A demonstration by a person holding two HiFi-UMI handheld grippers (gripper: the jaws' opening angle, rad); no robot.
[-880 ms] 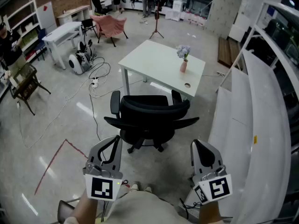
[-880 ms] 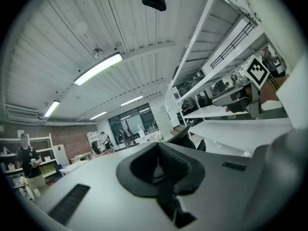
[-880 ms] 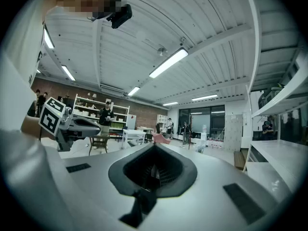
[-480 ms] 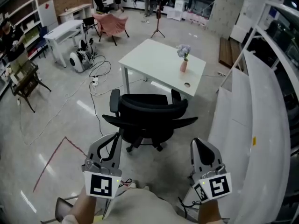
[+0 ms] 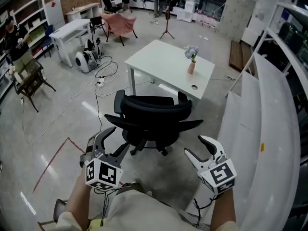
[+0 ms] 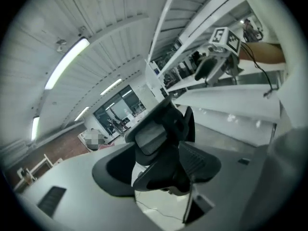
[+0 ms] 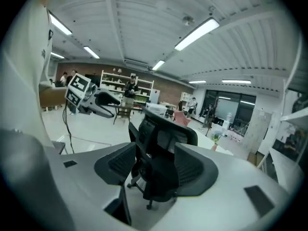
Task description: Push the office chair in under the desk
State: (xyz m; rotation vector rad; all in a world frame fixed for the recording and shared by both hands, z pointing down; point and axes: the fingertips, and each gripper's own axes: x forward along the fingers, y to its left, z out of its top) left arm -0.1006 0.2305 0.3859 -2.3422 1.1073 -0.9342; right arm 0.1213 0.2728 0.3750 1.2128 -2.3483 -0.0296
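The mesh-backed office chair (image 5: 153, 121) was black throughout; the far rectangular desk (image 5: 163, 61) plain white (its small vase (image 5: 191, 68) pink); the near-left floor line (image 5: 50, 165) red.

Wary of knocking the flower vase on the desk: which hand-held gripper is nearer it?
Right. The right hand-held gripper is behind the right side of the office chair, roughly in line with the vase; the left hand-held gripper is behind its left side, farther off.

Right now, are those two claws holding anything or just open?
Left claw: open, holding nothing; the office chair is ahead of it.
Right claw: open, holding nothing.
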